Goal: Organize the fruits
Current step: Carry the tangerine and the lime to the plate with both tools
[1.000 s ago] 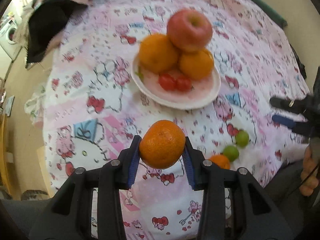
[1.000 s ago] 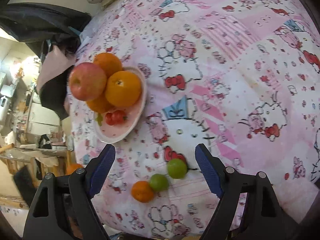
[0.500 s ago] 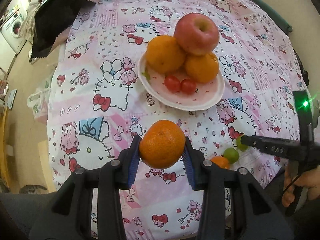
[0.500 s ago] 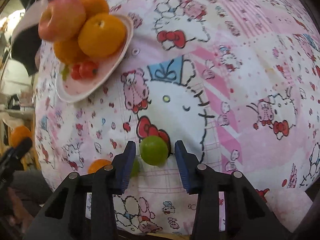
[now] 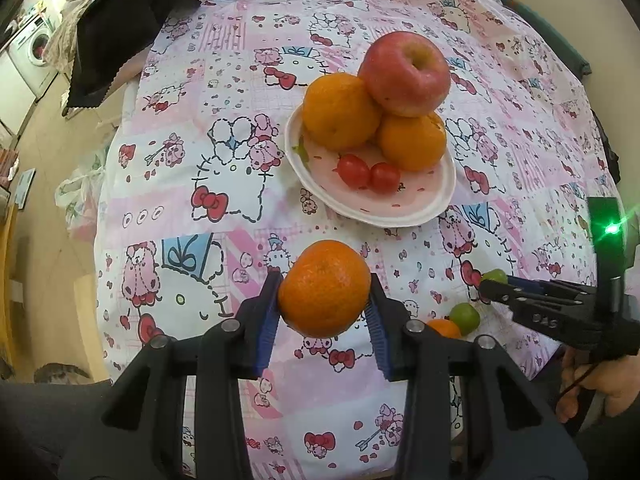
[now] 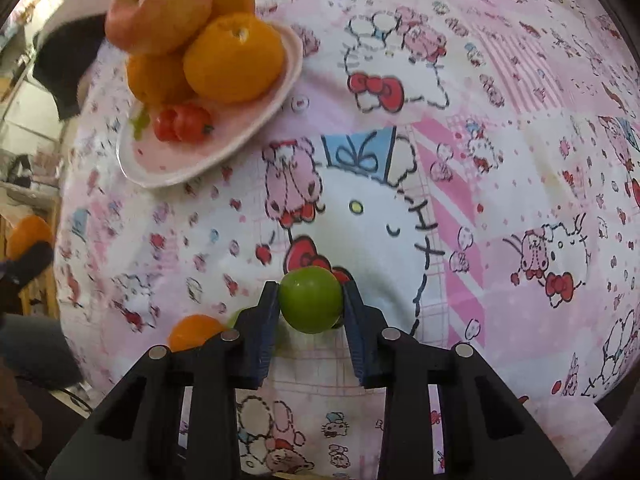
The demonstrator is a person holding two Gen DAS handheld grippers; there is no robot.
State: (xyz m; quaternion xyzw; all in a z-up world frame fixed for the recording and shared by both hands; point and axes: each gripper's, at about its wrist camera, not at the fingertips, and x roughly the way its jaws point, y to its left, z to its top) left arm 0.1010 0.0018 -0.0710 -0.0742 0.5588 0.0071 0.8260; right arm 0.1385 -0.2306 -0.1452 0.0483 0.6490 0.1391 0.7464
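My left gripper (image 5: 325, 300) is shut on an orange mandarin (image 5: 324, 288), held above the table short of the plate. The pink plate (image 5: 404, 210) holds a red apple (image 5: 404, 74) stacked on oranges (image 5: 340, 110), with two cherry tomatoes (image 5: 368, 172) in front. My right gripper (image 6: 310, 302) is shut on a green fruit (image 6: 311, 299) at the table's near edge; it also shows in the left wrist view (image 5: 490, 286). A second green fruit (image 5: 464, 317) and a small orange fruit (image 5: 442, 328) lie beside it on the cloth. The plate (image 6: 256, 136) shows up left in the right wrist view.
A pink cartoon-print cloth (image 5: 208, 168) covers the table. Dark and pink clothing (image 5: 112, 40) lies at the far left corner. The table edge and floor (image 5: 44, 168) are to the left. A hand (image 5: 600, 388) holds the right gripper at lower right.
My right gripper came down over the green fruit and closed on it. My left gripper kept the mandarin and moved closer to the plate.
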